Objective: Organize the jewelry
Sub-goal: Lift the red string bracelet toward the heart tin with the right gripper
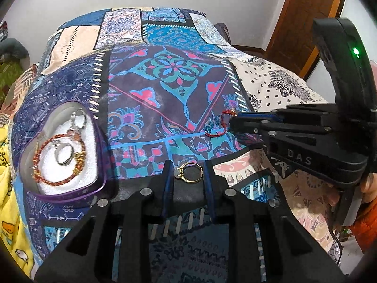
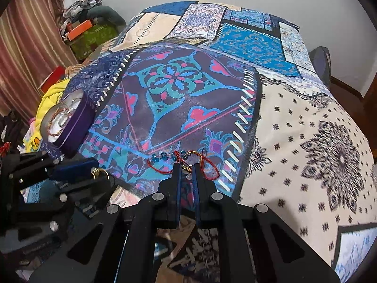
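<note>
My left gripper (image 1: 187, 172) is shut on a gold ring (image 1: 188, 172) with a pale stone, held just above the bedspread; it also shows in the right wrist view (image 2: 100, 173). My right gripper (image 2: 187, 165) is shut on a red cord bracelet (image 2: 165, 162) with blue beads and a gold ring on it; the cord trails on the bedspread. That bracelet shows in the left wrist view (image 1: 215, 127) at the right gripper's tips (image 1: 232, 118). A purple heart-shaped jewelry box (image 1: 68, 186) lies open at left, holding a braided bracelet, a silver ring and other pieces.
A patchwork bedspread (image 1: 165, 89) covers the bed. A yellow cloth (image 1: 9, 188) lies past the bed's left edge. A wooden door (image 1: 306, 11) stands at far right. Clutter and a striped curtain (image 2: 28, 35) sit left of the bed.
</note>
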Demonstrator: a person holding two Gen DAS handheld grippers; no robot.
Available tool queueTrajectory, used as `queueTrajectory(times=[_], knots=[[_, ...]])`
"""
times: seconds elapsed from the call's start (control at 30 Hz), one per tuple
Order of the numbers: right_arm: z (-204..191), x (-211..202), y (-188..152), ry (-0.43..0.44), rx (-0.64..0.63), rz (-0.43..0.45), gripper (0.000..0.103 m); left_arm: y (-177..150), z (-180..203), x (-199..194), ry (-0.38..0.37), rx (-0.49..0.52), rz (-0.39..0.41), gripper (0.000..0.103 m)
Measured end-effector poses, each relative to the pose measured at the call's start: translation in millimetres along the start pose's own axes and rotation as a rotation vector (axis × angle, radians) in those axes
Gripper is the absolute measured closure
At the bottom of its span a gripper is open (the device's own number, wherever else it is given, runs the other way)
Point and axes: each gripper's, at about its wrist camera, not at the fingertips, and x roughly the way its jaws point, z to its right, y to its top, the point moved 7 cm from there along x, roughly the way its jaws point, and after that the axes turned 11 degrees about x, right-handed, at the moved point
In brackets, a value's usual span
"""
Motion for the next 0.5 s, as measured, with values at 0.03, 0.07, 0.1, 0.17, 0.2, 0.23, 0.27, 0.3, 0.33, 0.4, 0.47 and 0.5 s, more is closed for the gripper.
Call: queueTrajectory(times=[0.03,0.07,0.1,0.17,0.2,0.23,0.27,0.3,0.33,0.4,0.47,0.5], knots=[[0,-4,-2,0.000,0.000,0.005,0.095,0,0,-3,0.003,0.000,0.006,0.079],[1,-7,-3,0.001,0.003,0.011,0.095,1,-1,-7,0.008,0.002,0.013,0.079],[1,-10,-3,0.003,0.007,0.013,0.095,2,-1,-10,0.013,0.003,0.019,0.079],[2,-16,-6,0.010,0.017,0.017,0.095,3,-2,-18,0.023,0.005,0.033,0.079],[2,-19,-7,0.011,0.022,0.020,0.095,4,-3,-20,0.024,0.003,0.038,0.079],[1,-21,-10,0.012,0.024,0.020,0.095,5,-4,-24,0.025,0.001,0.043,0.079],[1,-24,-11,0.010,0.027,0.024,0.095,5,-5,-27,0.027,-0.002,0.048,0.079],[1,-27,-13,0.006,0.027,0.030,0.095,6,-6,-29,0.029,-0.005,0.051,0.079],[0,-30,-14,0.003,0.026,0.033,0.095,6,-6,-32,0.030,-0.007,0.055,0.079],[-2,-36,-15,0.002,0.027,0.043,0.095,8,-7,-37,0.037,-0.009,0.064,0.079],[-3,-42,-13,0.003,0.030,0.057,0.095,9,-8,-43,0.043,-0.011,0.075,0.079],[-4,-45,-11,0.004,0.032,0.066,0.095,9,-9,-46,0.046,-0.012,0.081,0.079]])
